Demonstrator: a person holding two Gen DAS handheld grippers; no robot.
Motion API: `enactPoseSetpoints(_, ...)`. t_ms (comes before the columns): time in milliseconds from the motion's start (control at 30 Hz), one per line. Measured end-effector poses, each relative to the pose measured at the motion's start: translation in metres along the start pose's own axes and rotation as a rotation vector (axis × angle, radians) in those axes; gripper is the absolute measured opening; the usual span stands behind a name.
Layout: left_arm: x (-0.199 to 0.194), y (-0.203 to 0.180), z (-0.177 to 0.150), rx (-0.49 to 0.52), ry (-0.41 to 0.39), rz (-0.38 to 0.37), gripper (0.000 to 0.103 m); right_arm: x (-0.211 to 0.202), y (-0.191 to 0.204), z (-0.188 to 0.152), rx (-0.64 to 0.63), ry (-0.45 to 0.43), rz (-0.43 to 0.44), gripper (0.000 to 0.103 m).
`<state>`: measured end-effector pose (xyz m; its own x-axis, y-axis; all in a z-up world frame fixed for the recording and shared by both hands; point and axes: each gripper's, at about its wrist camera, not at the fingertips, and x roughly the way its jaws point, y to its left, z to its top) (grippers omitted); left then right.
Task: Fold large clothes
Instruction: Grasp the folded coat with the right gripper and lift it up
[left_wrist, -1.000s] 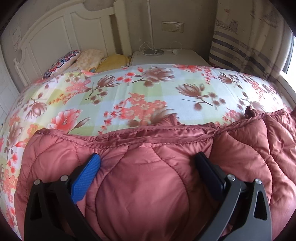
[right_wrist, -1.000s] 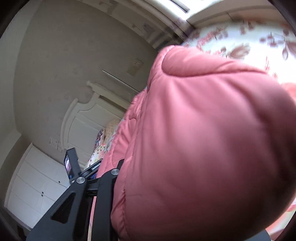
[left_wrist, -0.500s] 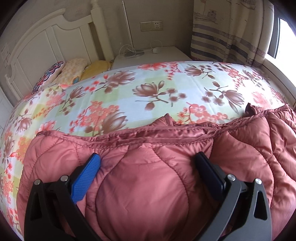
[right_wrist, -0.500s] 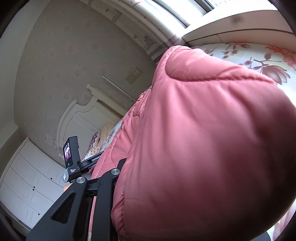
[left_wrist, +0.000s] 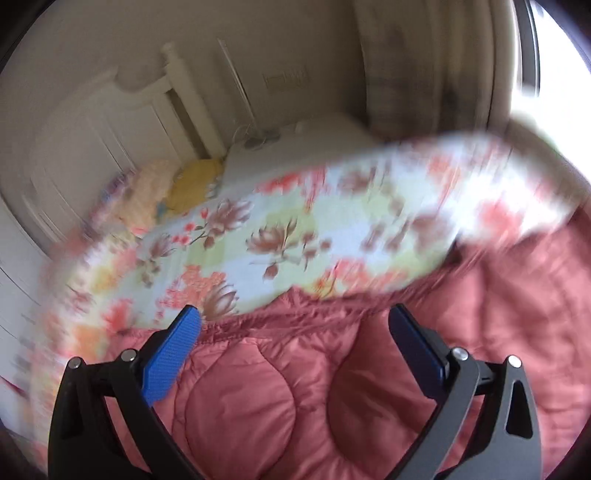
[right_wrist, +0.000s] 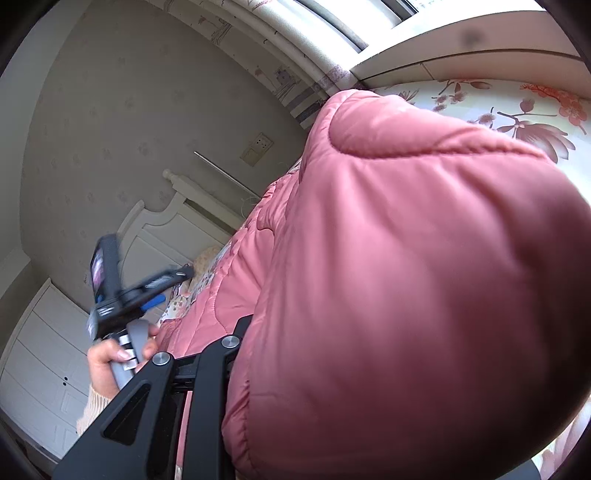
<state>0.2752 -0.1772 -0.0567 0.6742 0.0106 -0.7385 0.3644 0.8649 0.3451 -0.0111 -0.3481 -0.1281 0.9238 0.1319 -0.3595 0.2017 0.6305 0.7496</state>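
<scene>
Jacket (left_wrist: 369, 369) spreads on bed (left_wrist: 295, 229); right gripper (right_wrist: 236, 354) clamps jacket.

left claw (left_wrist: 293, 338) now lifted off coat (left_wrist: 332, 387), swinging right

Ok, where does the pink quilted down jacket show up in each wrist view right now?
Left wrist: pink quilted down jacket fills the bottom, under the open left gripper.
Right wrist: it bulges across the centre and right.
Shared landmark: white carved headboard.
</scene>
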Motion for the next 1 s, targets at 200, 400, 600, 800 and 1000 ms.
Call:
enactPoseSetpoints(200, 0.009, 0.013, -0.016, -0.090, -0.003, -0.013, 0.101, -0.006, 0.008, -0.007, -0.031, -0.011, -0.024, 0.032)
enactPoseSetpoints(400, -0.087, 0.029, -0.078, -0.096, -0.169, -0.053, 0.101, -0.005, 0.008, -0.009, -0.018, -0.014, -0.027, 0.032)
enactPoseSetpoints(600, -0.093, -0.006, -0.151, -0.052, -0.201, -0.035, 0.101, 0.000, 0.016, -0.007, -0.037, -0.028, -0.037, 0.032)
enactPoseSetpoints(800, -0.091, -0.009, -0.155, -0.046, -0.205, -0.014, 0.101, 0.006, 0.027, -0.006, -0.057, -0.049, -0.089, 0.032)
enactPoseSetpoints(1000, -0.086, -0.004, -0.154, -0.073, -0.168, -0.047, 0.101, 0.004, 0.077, -0.007, -0.194, -0.106, -0.240, 0.032)
